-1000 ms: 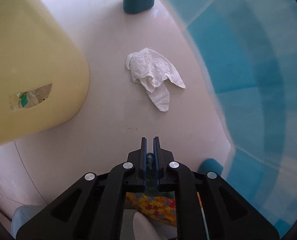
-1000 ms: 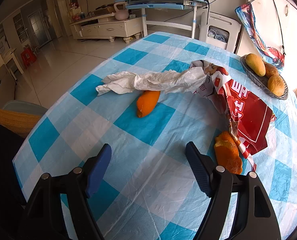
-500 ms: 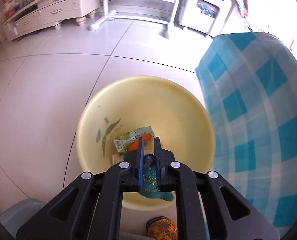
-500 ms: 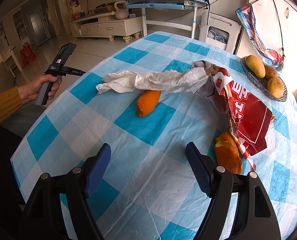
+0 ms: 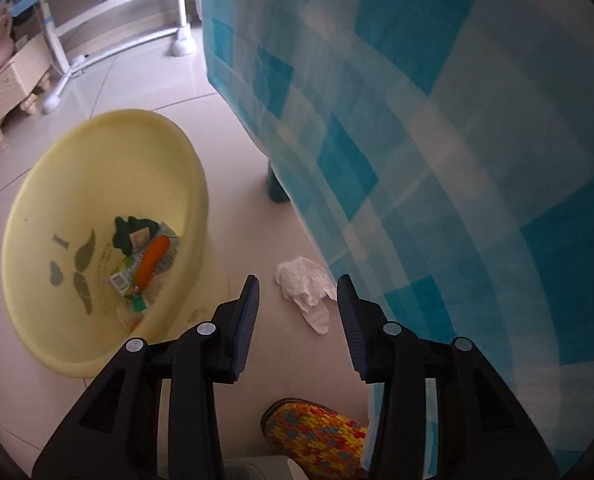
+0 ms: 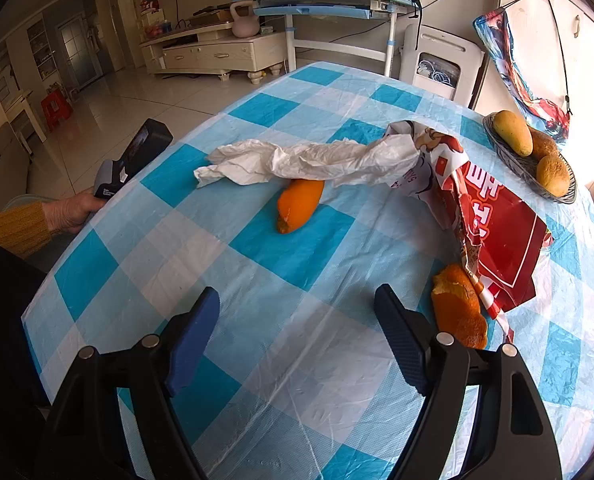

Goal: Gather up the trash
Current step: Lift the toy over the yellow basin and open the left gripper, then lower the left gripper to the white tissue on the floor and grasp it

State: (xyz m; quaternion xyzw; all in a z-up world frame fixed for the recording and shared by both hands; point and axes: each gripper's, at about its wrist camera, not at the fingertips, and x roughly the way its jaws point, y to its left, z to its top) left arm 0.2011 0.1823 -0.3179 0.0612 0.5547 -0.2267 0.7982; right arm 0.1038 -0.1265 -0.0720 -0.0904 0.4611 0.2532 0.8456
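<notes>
In the left wrist view, my left gripper [image 5: 297, 298] is open and empty above the floor. A crumpled white tissue [image 5: 305, 290] lies on the tiles between and just beyond its fingers. The yellow basin [image 5: 49, 208] to the left holds a green scrap [image 5: 129, 229], an orange peel [image 5: 151, 260] and wrappers. In the right wrist view, my right gripper [image 6: 297, 312] is open and empty over the checked table [image 6: 281, 360]. Ahead lie an orange peel [image 6: 299, 205], a white plastic bag [image 6: 297, 160], a red wrapper [image 6: 501, 228] and another orange peel [image 6: 459, 306].
A fruit basket [image 6: 531, 150] stands at the table's far right. The tablecloth [image 5: 457, 140] hangs down at the right of the left wrist view. A knitted slipper [image 5: 313, 436] is on the floor below the left gripper. The left gripper's body [image 6: 133, 160] shows beyond the table's left edge.
My left gripper was shut on a green scrap; it moved over the basin, opened, and the scrap now lies in the basin. The right gripper has not moved.
</notes>
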